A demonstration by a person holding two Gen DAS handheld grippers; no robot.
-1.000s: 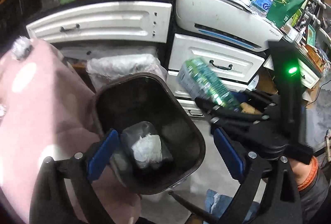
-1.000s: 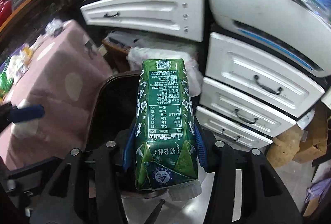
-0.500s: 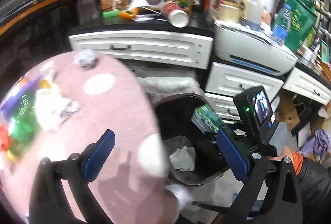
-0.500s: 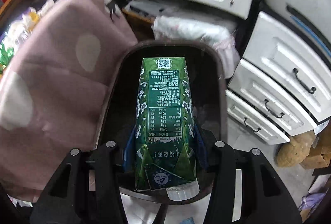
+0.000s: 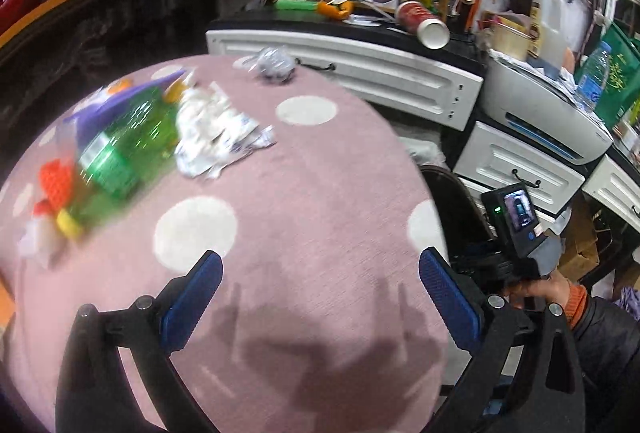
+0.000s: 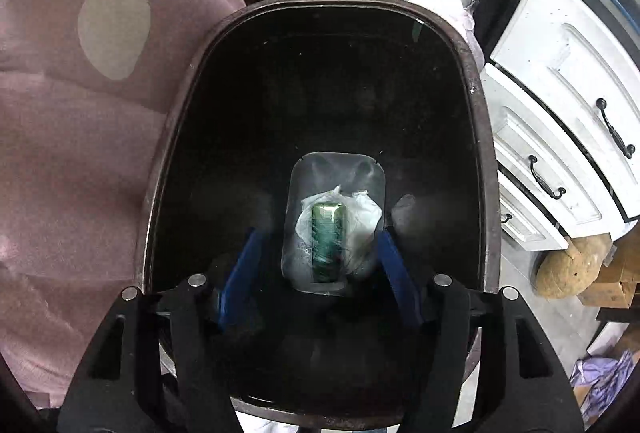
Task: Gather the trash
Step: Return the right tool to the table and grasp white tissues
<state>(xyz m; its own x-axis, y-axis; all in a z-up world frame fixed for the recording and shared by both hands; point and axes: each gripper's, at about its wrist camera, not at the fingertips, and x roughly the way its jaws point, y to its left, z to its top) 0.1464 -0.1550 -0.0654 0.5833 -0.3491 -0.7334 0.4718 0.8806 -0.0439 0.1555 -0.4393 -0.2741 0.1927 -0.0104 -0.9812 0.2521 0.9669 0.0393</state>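
1 green carton (image 6: 328, 239) lies at the bottom of the dark bin (image 6: 478, 137) on white paper — your right gripper (image 6: 320, 265) is opening, holding nothing. Your left gripper (image 5: 320, 297) is wide open, empty, above the pink table (image 5: 320, 193). Next, grab the green bottle (image 5: 124, 141) — 1 of about 4 bits left.

left wrist view slants over the pink cloth (image 5: 320, 193), right wrist view looks straight down into the bin (image 6: 476, 137)
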